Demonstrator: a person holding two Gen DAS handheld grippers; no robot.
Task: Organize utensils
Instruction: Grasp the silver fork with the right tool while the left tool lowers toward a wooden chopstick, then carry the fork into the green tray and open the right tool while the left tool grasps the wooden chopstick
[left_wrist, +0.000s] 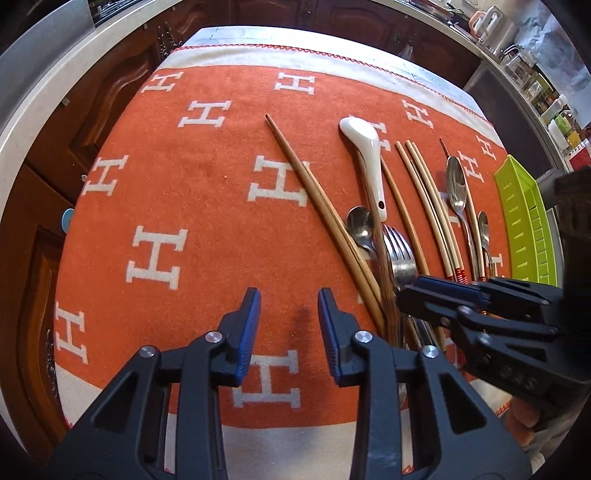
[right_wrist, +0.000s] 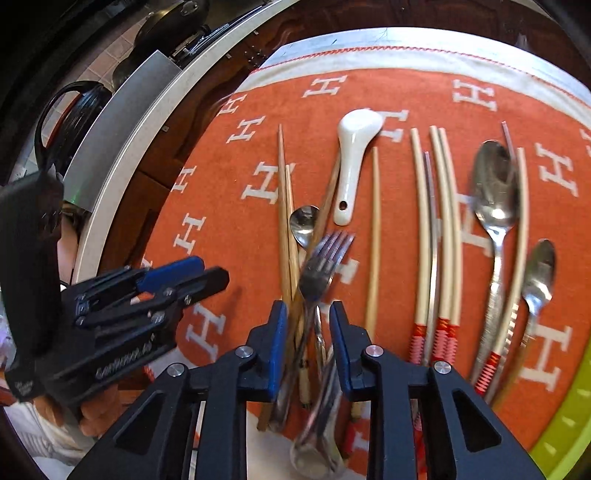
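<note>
Utensils lie on an orange cloth with white H letters. A white ceramic spoon, a steel fork, a small steel spoon, a large steel spoon, wooden chopsticks and pale chopsticks with red ends lie side by side. My right gripper is open, its fingers on either side of the fork's handle and some chopsticks. My left gripper is open and empty over bare cloth, left of the utensils.
A lime green slotted tray stands at the cloth's right edge, also in the right wrist view. Dark wooden cabinets and a pale counter edge lie to the left. Kitchen jars and containers stand at the far right.
</note>
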